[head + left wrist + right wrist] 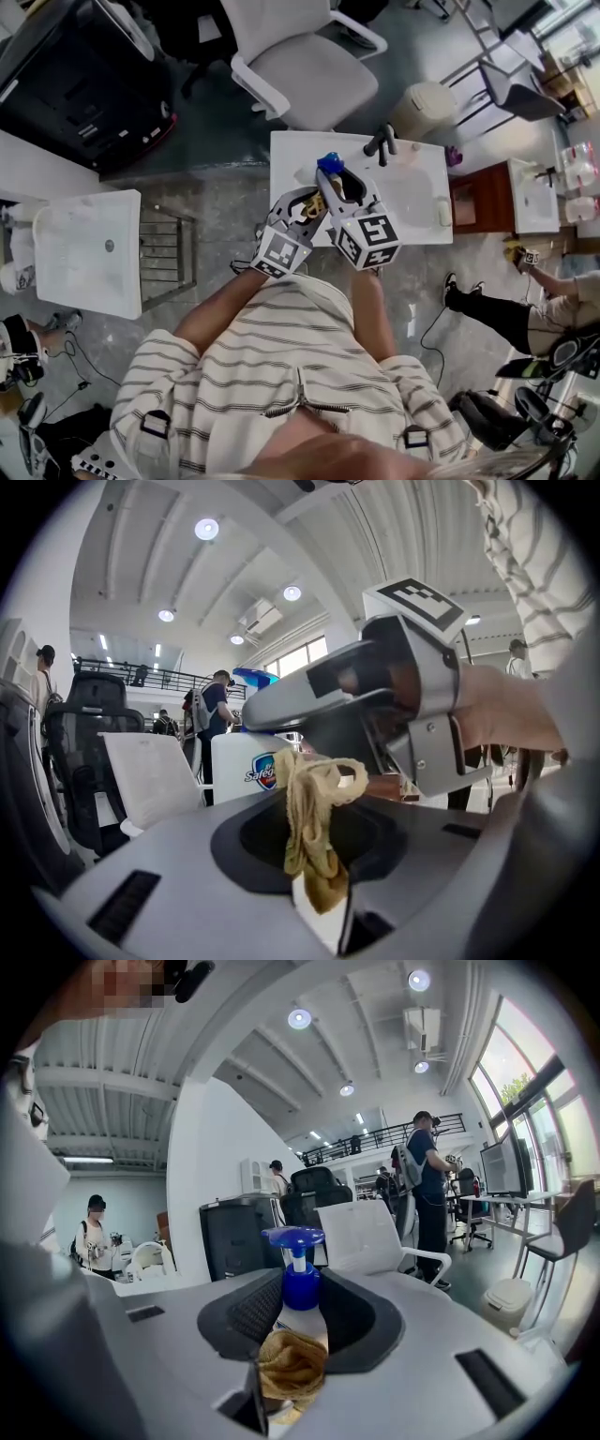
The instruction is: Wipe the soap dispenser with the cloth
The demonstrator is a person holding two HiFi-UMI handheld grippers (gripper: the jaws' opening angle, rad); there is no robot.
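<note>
The soap dispenser (296, 1290) is a white bottle with a blue pump head (329, 162). My right gripper (292, 1340) is shut on it and holds it upright above the white sink counter (286, 150). My left gripper (316, 855) is shut on a crumpled yellow cloth (314, 829). The cloth (291, 1365) lies against the bottle's lower front. In the left gripper view the labelled bottle (246, 766) stands just behind the cloth, under the right gripper's body. In the head view the left gripper (313, 202) and right gripper (331, 180) meet over the counter's left part.
A black faucet (380, 142) stands at the counter's far edge, beside the basin (412, 183). A white office chair (300, 61) and a waste bin (422, 108) are behind. Another white basin top (89, 248) sits left. A person (525, 305) sits on the floor at right.
</note>
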